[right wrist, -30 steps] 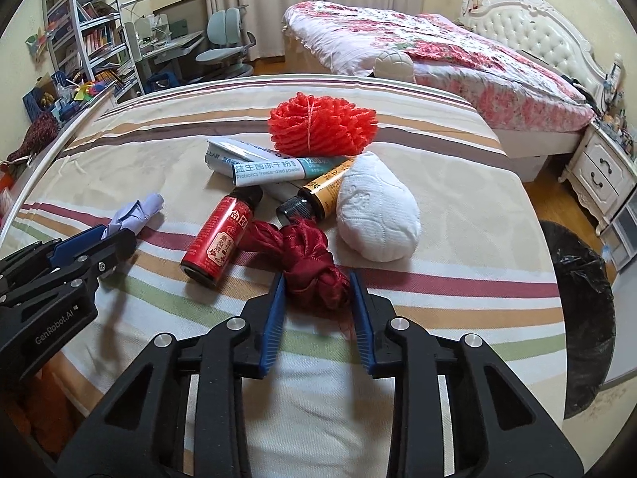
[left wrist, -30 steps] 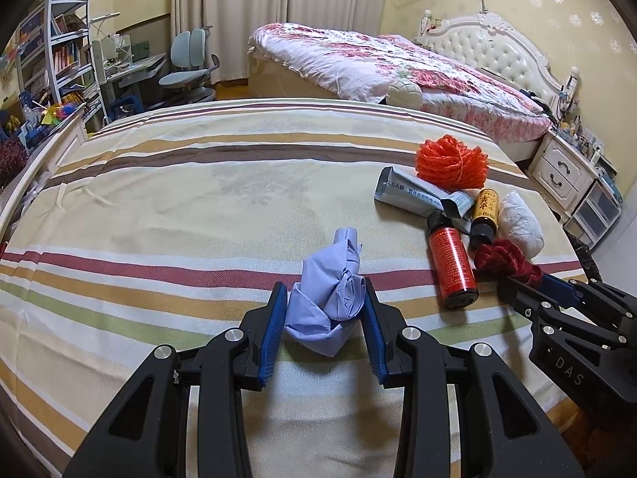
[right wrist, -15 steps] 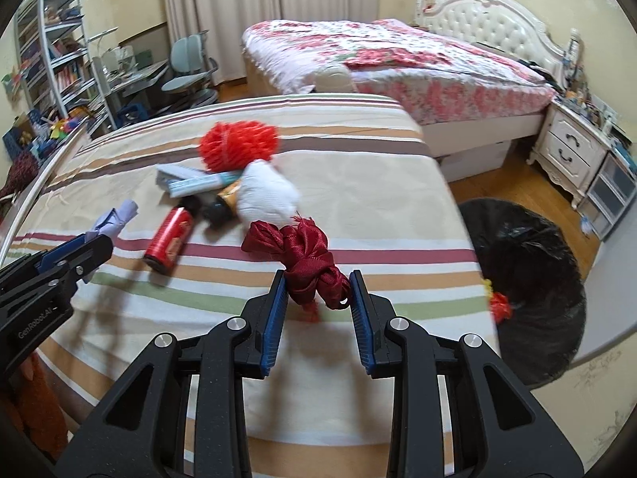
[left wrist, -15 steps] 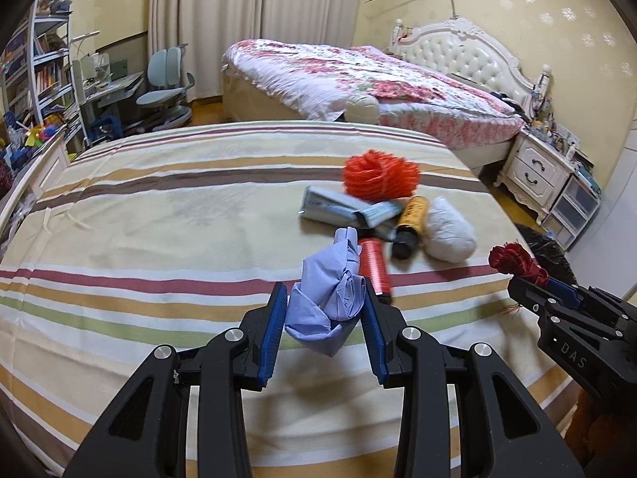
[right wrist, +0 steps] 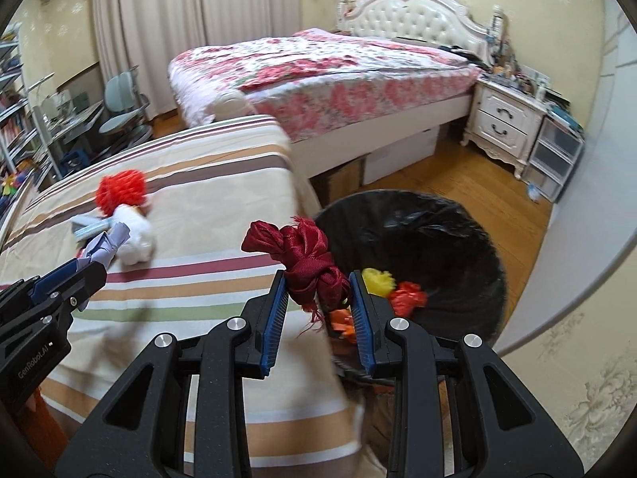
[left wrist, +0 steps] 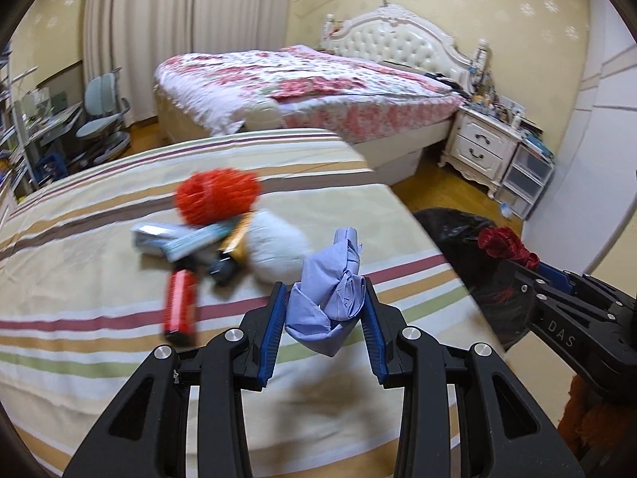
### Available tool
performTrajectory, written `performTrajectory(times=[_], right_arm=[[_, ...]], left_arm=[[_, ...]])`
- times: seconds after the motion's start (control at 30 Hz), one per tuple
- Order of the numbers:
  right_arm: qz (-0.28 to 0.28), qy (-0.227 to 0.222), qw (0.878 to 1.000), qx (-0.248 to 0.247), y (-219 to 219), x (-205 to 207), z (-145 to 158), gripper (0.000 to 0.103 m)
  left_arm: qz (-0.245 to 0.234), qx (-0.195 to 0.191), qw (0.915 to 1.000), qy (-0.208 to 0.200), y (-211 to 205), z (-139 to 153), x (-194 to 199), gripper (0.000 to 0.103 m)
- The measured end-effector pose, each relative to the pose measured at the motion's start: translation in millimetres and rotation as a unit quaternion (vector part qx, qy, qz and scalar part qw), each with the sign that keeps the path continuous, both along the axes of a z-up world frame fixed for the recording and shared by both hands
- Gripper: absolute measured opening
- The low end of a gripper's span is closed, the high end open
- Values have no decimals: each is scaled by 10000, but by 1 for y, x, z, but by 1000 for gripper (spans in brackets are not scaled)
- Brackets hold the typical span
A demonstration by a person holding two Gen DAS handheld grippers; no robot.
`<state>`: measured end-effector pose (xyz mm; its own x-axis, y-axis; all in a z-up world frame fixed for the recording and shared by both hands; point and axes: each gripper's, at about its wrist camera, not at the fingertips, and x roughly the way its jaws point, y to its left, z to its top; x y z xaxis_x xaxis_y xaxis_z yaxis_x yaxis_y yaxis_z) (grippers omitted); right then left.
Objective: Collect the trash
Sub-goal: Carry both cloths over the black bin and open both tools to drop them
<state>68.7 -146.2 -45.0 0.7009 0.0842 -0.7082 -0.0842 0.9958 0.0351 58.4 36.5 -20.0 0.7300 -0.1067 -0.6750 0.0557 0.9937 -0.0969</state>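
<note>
My left gripper (left wrist: 324,310) is shut on a knotted pale-blue cloth (left wrist: 332,298), held in the air over the striped bed's right part. In the right wrist view my right gripper (right wrist: 318,302) is shut on a knotted dark-red cloth (right wrist: 304,259), which hangs at the bed's edge, just left of a black-lined trash bin (right wrist: 446,235). The bin holds yellow and orange scraps (right wrist: 398,288). On the striped bed (left wrist: 99,247) lie an orange-red net ball (left wrist: 217,195), a white wad (left wrist: 276,247), a red can (left wrist: 181,306), a tube and a dark bottle.
The bin (left wrist: 458,231) stands on the wooden floor right of the striped bed. Beyond are a floral-covered bed (right wrist: 338,67), a white nightstand (right wrist: 505,119) and plastic drawers. A desk, chairs and shelves stand at the far left. A white wall or door panel lies at the right.
Both grippers have swung to the right with their cloths, from over the pile on the bed toward the bed's right edge. The bin has come into full view under the right gripper.
</note>
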Motion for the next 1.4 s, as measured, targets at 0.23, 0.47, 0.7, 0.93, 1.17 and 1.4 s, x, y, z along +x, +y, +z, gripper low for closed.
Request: performTrajectory(times=[0.23,0.47,0.7,0.93,1.17,1.4], right_arm=[[-486,29,9988,66,-45,10,-7,31],[-744,102,9970,167,-77,13,-17,31],[-870,190,9958,221,-92,26,-26,31],[-959,238,9947,297,-100,38,-33,31],[-1045,318,9935,328,-106,42,-40,33],[-1165,281,9924,267,-109,40,-40,46]], left_arm=[[-507,77,9987,-42,-58,1,20,37],[-814,187,9965,20,-100,-9,40,37],[-875,342,9954,165,-122,-24,59,37],[-831,449,9952,235,-136,-33,71,37],[-903,485,9942,324,-144,-36,75,37],[-760,452,9955,334,-141,-35,77,65]])
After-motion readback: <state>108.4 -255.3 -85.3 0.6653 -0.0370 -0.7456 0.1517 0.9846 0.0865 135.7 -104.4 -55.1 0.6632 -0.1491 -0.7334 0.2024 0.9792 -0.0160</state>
